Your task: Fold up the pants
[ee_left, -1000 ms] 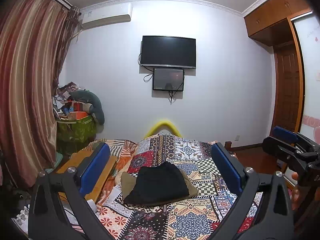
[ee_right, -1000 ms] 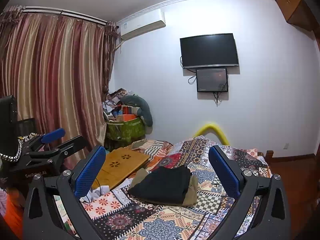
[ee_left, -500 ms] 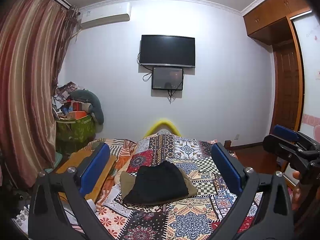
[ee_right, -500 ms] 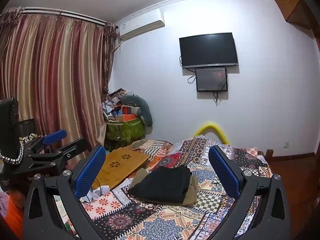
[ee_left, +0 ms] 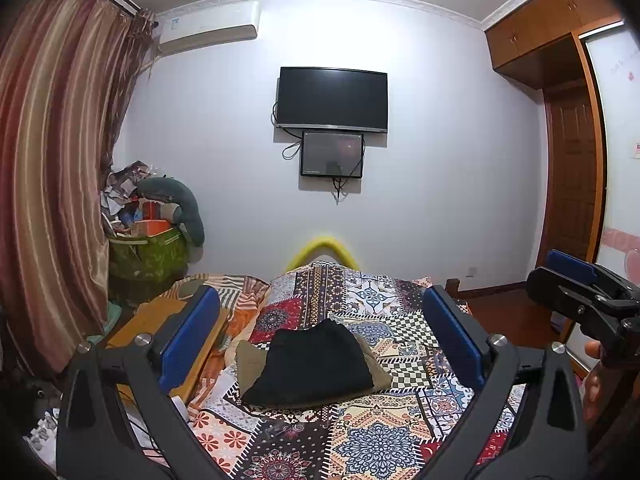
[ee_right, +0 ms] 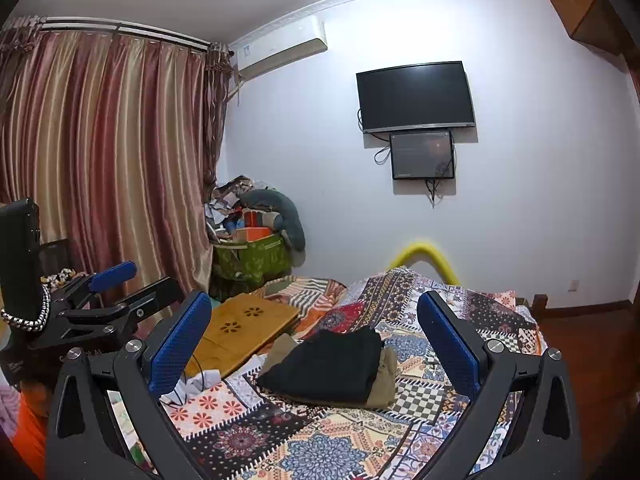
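Ahead between both wide, empty tongs: left tongs (ee_left: 320, 332), right tongs (ee_right: 316, 332); folded pants (ee_left: 312, 362) on bedspread (ee_left: 360, 432).

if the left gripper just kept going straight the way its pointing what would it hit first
Probably nothing nearby. The open left gripper points over the folded black pants and the patchwork quilt, toward the white wall below the small dark screen. Depth is unclear, so a slight downward tilt would meet the pants first.
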`<action>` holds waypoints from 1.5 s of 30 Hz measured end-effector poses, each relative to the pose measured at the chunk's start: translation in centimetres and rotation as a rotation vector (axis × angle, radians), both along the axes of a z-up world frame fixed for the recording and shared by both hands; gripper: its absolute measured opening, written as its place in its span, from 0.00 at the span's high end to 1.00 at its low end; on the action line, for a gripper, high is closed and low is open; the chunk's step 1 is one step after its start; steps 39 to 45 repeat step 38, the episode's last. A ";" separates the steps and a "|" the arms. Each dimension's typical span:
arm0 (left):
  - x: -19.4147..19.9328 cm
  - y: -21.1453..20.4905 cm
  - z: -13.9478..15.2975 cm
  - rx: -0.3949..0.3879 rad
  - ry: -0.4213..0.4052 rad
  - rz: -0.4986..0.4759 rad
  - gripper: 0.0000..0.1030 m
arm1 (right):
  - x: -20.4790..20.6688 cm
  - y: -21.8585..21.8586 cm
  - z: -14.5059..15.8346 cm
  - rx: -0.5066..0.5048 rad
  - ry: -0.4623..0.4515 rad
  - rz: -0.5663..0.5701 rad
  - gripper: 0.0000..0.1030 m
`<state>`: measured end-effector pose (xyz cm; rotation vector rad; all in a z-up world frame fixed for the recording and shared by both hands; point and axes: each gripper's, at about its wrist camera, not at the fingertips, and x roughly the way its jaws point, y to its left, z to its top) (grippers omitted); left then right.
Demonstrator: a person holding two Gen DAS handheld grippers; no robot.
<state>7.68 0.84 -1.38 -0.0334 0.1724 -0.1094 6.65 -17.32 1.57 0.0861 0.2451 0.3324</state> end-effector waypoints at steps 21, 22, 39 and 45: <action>-0.2 0.1 0.6 -0.016 0.004 -0.017 0.01 | 0.0 0.0 0.0 0.000 0.008 0.000 0.00; -0.3 0.1 0.5 -0.013 0.004 -0.019 0.01 | 0.0 0.0 0.0 0.001 0.008 0.000 0.00; -0.3 -0.3 0.6 -0.008 0.009 -0.035 0.01 | 0.0 0.0 0.0 0.007 0.012 -0.001 0.00; -0.3 -0.3 0.6 -0.008 0.009 -0.035 0.01 | 0.0 0.0 0.0 0.007 0.012 -0.001 0.00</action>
